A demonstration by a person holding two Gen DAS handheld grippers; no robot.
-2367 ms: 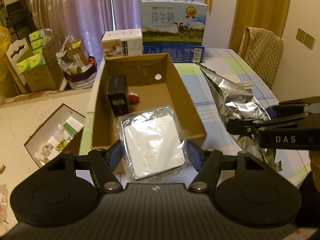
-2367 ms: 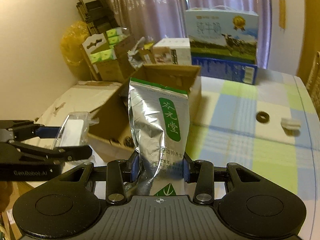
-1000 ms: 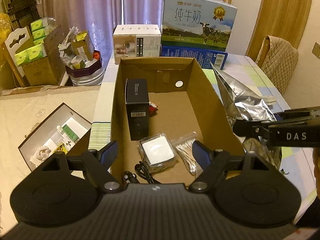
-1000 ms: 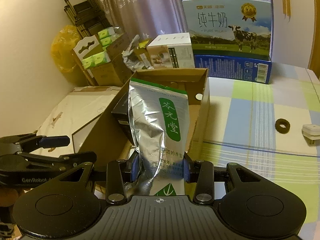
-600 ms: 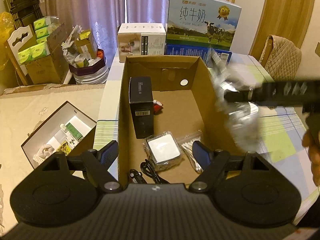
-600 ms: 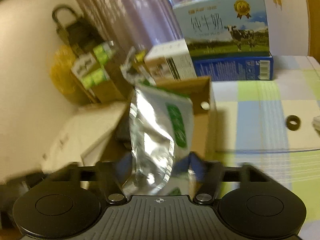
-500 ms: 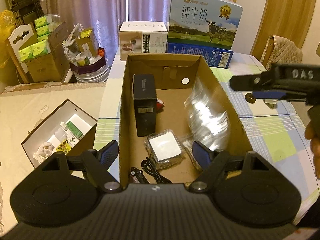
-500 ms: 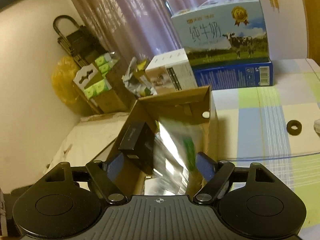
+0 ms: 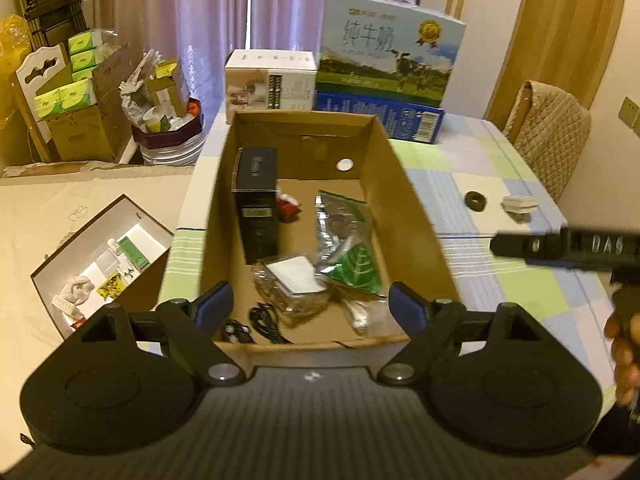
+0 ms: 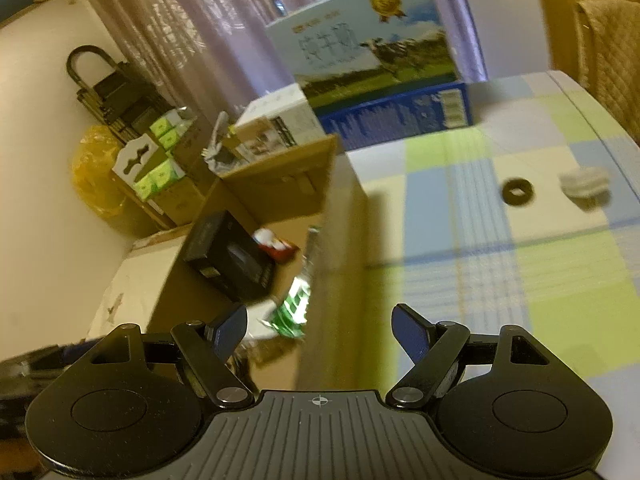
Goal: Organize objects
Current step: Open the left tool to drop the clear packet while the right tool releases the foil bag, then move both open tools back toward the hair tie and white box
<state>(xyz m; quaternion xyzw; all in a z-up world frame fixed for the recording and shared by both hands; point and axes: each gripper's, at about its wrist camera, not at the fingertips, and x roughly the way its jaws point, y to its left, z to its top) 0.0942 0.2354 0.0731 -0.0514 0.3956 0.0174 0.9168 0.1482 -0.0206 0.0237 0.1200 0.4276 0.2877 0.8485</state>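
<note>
Cardboard box [image 9: 416, 216] holds foil pouch [image 9: 344, 236], black carton [image 9: 256, 208]; both hand-held grippers spread, empty

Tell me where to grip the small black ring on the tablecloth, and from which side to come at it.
Grip the black ring across its outer rim, coming straight down from above with the right gripper, whose jaws are open. It lies flat on the tablecloth, so no side edge stands up to pinch. The white block sits apart to its right, so spanning the ring front to back probably keeps clear of it.
</note>
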